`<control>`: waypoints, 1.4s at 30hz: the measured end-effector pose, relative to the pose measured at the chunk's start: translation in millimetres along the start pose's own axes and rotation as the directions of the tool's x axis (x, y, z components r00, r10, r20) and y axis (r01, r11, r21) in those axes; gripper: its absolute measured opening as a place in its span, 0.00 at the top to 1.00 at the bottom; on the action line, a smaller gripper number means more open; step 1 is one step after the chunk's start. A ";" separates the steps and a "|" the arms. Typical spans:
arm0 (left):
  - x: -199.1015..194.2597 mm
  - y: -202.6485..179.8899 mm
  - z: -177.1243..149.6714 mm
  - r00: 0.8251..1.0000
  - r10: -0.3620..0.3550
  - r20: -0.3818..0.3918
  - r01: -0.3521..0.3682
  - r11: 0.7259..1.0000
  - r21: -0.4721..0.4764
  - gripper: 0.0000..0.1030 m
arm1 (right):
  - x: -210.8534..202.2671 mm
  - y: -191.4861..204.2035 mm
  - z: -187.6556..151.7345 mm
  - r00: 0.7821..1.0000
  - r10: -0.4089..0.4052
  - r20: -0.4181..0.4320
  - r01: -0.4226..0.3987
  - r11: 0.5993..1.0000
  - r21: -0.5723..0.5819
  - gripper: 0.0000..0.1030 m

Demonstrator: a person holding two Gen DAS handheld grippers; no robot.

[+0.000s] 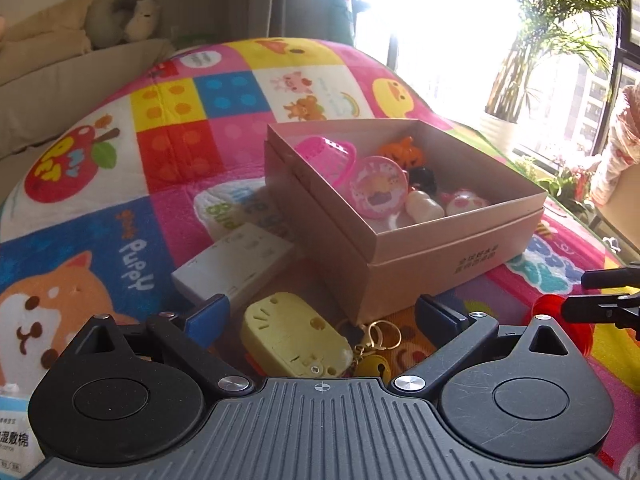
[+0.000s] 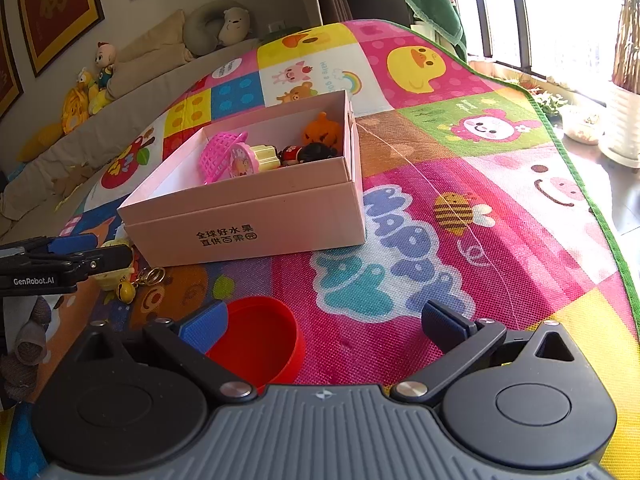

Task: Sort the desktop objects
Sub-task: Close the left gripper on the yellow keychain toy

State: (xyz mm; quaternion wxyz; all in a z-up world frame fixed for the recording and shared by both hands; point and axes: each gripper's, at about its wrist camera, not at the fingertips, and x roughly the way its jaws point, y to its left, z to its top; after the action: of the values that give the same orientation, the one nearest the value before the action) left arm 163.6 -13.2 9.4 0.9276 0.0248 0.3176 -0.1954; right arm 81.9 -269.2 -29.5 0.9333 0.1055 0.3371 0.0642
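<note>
A pink cardboard box (image 1: 460, 256) (image 2: 248, 224) stands on the colourful mat and holds several small toys: a pink basket (image 1: 330, 156), a pink clock (image 1: 378, 192), an orange pumpkin (image 2: 324, 130). My left gripper (image 1: 322, 314) is open, and a yellow toy (image 1: 292, 336) with a gold keyring and bell (image 1: 378, 350) lies between its fingers, in front of the box. My right gripper (image 2: 324, 322) is open and low over the mat; a red round lid (image 2: 260, 344) lies by its left finger (image 2: 204, 326). The left gripper also shows in the right wrist view (image 2: 80, 250).
A white flat box (image 1: 236, 266) lies left of the pink box. A packet of cotton pads (image 1: 16, 432) sits at the lower left edge. A sofa with plush toys (image 2: 88, 92) is behind the mat. Potted plants (image 1: 556, 40) stand by the window on the right.
</note>
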 end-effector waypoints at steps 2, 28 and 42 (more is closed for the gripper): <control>1.7 1.0 -3.3 0.999 -0.036 -0.013 0.035 0.999 -0.027 0.01 | 0.4 -0.3 0.1 1.000 -0.001 0.001 0.001 1.000 0.002 0.00; -38.6 -79.0 -33.6 0.961 0.275 0.000 -0.275 0.961 -0.030 0.22 | -0.1 -2.5 -0.9 1.000 -0.003 0.008 0.003 1.000 0.007 0.00; -53.1 -35.9 -43.2 0.914 0.405 -0.004 -0.403 0.910 -0.098 0.24 | -0.5 25.2 -7.2 0.999 0.045 -0.027 -0.049 0.981 -0.190 0.00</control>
State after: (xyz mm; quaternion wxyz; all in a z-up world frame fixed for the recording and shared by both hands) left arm 86.7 -20.6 9.7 0.9505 0.0434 0.3072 0.0160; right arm 75.7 -243.7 -28.5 0.9336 0.0231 0.3372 0.1193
